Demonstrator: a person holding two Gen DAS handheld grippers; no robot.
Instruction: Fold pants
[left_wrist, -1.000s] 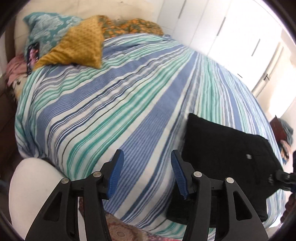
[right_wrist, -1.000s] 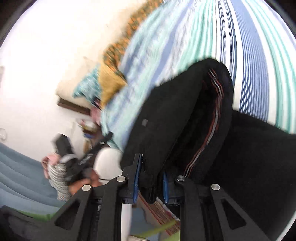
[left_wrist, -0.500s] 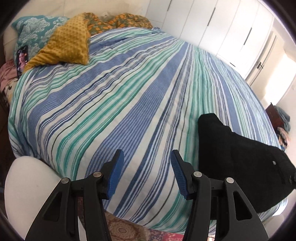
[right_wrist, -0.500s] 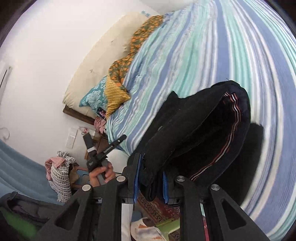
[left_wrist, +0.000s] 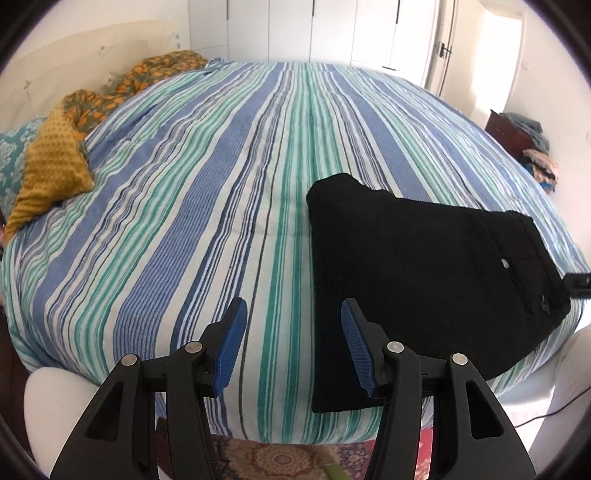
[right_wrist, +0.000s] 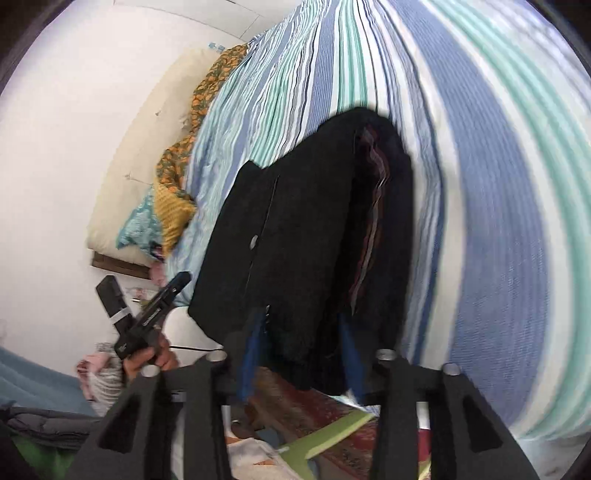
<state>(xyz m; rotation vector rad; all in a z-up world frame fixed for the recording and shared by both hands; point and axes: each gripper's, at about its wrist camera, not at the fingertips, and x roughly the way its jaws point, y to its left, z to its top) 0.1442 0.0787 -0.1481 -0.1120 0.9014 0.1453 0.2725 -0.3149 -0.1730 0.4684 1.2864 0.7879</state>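
On the striped bedspread (left_wrist: 207, 206) I see folded black pants (left_wrist: 417, 280); my right gripper (right_wrist: 299, 354) jaws opening around their edge, left gripper (left_wrist: 291, 347) spread, empty.

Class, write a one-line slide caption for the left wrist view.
Open left gripper above the striped bedspread, beside folded black pants.

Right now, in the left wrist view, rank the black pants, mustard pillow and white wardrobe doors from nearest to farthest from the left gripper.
1. Black pants: beside the left gripper, on its right.
2. Mustard pillow: far left, on the bed.
3. White wardrobe doors: beyond the bed.
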